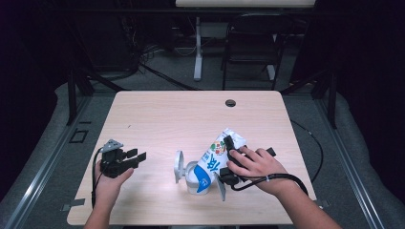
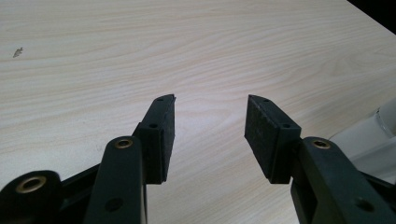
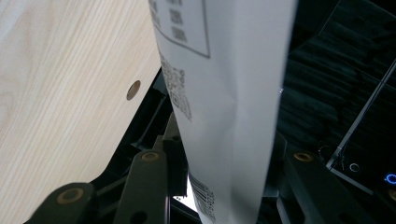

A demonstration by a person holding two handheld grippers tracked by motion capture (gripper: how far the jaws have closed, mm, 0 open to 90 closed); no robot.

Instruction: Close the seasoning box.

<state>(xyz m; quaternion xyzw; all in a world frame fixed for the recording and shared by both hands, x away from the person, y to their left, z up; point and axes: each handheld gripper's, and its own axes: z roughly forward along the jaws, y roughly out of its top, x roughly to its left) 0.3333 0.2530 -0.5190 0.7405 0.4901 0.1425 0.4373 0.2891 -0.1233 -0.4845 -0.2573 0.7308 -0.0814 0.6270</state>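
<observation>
Two grippers, one carton: right gripper point(image 1: 228, 160) clamps a milk carton point(image 1: 215, 160) tilted over a cup point(image 1: 197, 181) at the near centre of the table point(image 1: 157, 114).

Right jaws grip the carton's flat sides near mid-body; the wall bows slightly between them, so it is probably thin, light and easily crushed. Keep pressure moderate and hold below the folded top. Left gripper point(image 2: 210, 121) rests at near left, jaws wide and empty.
</observation>
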